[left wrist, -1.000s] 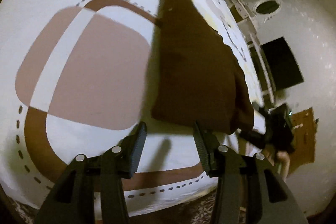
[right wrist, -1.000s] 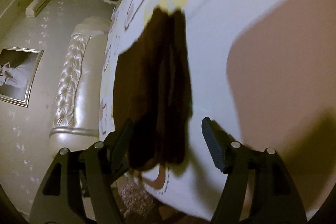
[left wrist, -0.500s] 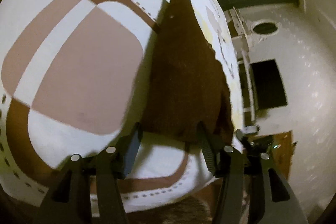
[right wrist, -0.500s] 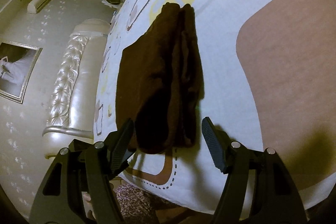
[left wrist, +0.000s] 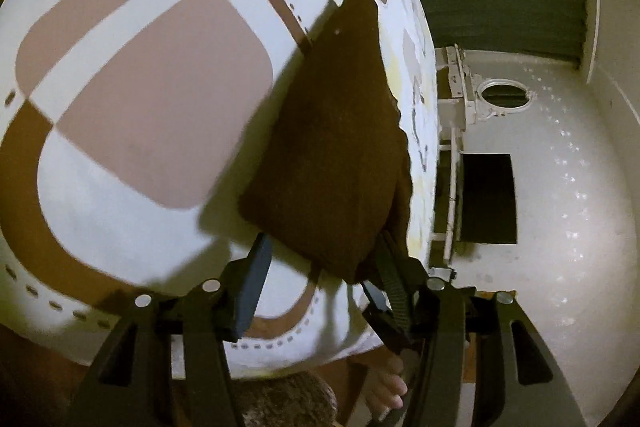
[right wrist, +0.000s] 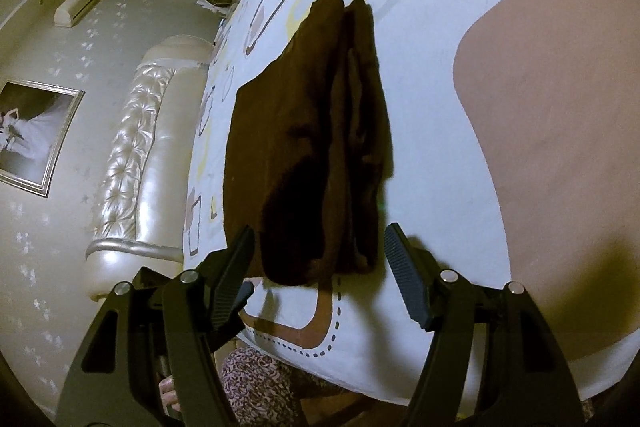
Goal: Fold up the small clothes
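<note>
A dark brown garment (left wrist: 336,147) lies folded lengthwise on a white bed sheet with brown and yellow shapes (left wrist: 120,99). In the left wrist view my left gripper (left wrist: 324,267) is open, its fingers on either side of the garment's near end. In the right wrist view the same garment (right wrist: 316,147) runs away from me as a long strip with ridged folds. My right gripper (right wrist: 320,255) is open and straddles its near end just above the sheet (right wrist: 500,107). Neither gripper holds the cloth.
The near edge of the bed (right wrist: 360,359) runs just below both grippers. A padded cream headboard (right wrist: 140,155) stands at the left in the right wrist view. A framed picture (right wrist: 36,135) hangs on the wall. The person's patterned trousers (right wrist: 264,383) and bare foot (left wrist: 384,387) show below.
Both grippers have moved closer to the garment's near end, staying open. The cloth's near end now sits between each pair of fingers. The garment itself has not visibly shifted.
</note>
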The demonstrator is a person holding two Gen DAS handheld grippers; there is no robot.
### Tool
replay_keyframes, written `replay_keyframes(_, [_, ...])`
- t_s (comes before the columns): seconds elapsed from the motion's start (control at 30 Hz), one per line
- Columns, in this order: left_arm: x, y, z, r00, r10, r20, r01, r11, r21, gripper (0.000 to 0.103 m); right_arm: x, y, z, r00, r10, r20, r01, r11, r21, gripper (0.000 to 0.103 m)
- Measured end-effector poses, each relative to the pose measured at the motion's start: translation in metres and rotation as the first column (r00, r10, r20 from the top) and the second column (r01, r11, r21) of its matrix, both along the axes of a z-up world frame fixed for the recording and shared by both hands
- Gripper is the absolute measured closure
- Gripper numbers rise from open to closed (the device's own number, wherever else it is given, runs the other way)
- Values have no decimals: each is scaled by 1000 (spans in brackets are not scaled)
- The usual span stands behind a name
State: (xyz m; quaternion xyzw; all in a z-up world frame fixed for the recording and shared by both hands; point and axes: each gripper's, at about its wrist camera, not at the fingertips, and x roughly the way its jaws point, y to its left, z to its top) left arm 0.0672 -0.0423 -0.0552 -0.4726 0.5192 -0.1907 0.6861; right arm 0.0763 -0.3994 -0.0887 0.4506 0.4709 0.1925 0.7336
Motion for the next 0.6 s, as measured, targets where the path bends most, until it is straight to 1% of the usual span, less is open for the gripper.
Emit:
replay_keyframes(0.13, [8,0,-7,1000,21,-17,-21,1000,-8,49,0,2,-3,1000,0,-3,0,1000,3,36])
replay_keyframes(0.2, [8,-3,-5,1000,23,-11,-23,1000,-10,49,0,2,-4,1000,-2,-3,2,1000,3,36])
replay_keyframes(0.33, [7,-8,4,999,18,35,-19,999,40,49,-2,0,-2,1000,-10,5,10,1000,6,36])
replay_keyframes(0.43, [9,-6,4,999,21,36,-23,998,65,60,-4,0,5,1000,-12,22,12,1000,8,36])
replay_keyframes(0.5, [9,-3,2,999,30,30,-32,997,64,69,-5,3,10,999,-10,34,10,1000,-5,36])
replay_keyframes(0.57, [8,-1,-1,999,28,24,-30,997,65,72,-4,10,13,999,8,41,-7,1000,-21,36])
replay_keyframes(0.6, [8,-1,-2,999,28,19,-29,998,63,72,-3,14,14,999,12,41,-10,999,-45,37])
